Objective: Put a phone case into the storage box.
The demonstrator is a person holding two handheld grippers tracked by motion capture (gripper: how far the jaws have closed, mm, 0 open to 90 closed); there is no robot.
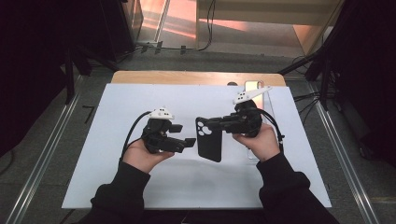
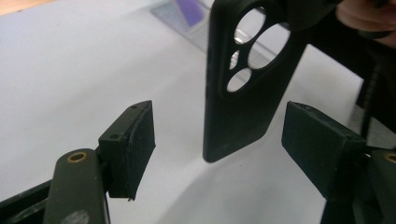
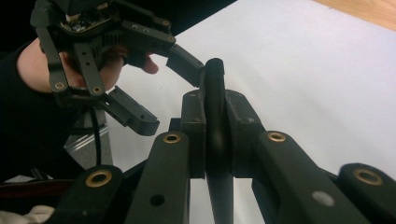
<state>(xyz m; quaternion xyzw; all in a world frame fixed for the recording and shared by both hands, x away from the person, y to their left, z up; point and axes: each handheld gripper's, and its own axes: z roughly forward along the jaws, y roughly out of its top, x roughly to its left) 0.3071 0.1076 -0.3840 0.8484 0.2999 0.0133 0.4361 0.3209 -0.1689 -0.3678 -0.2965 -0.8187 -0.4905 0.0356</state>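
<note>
A black phone case [image 1: 208,142] with a cluster of camera holes hangs on edge above the white mat, pinched at its upper end by my right gripper [image 1: 205,126], which is shut on it. In the right gripper view the case [image 3: 215,79] runs edge-on between the two pads [image 3: 194,116]. My left gripper [image 1: 185,135] faces it from the left with its jaws open. In the left gripper view the case [image 2: 243,102] hangs a little beyond the two pads [image 2: 135,140], untouched by them. From the right gripper view, the left gripper [image 3: 170,95] shows open, one fingertip close beside the case's edge.
A white mat [image 1: 140,102] covers most of the wooden table [image 1: 187,77]. A phone [image 1: 252,85] lies at the far right on a clear strip [image 1: 268,105]. The same phone, screen lit purple [image 2: 189,10], lies behind the case. Dark stands and cables surround the table.
</note>
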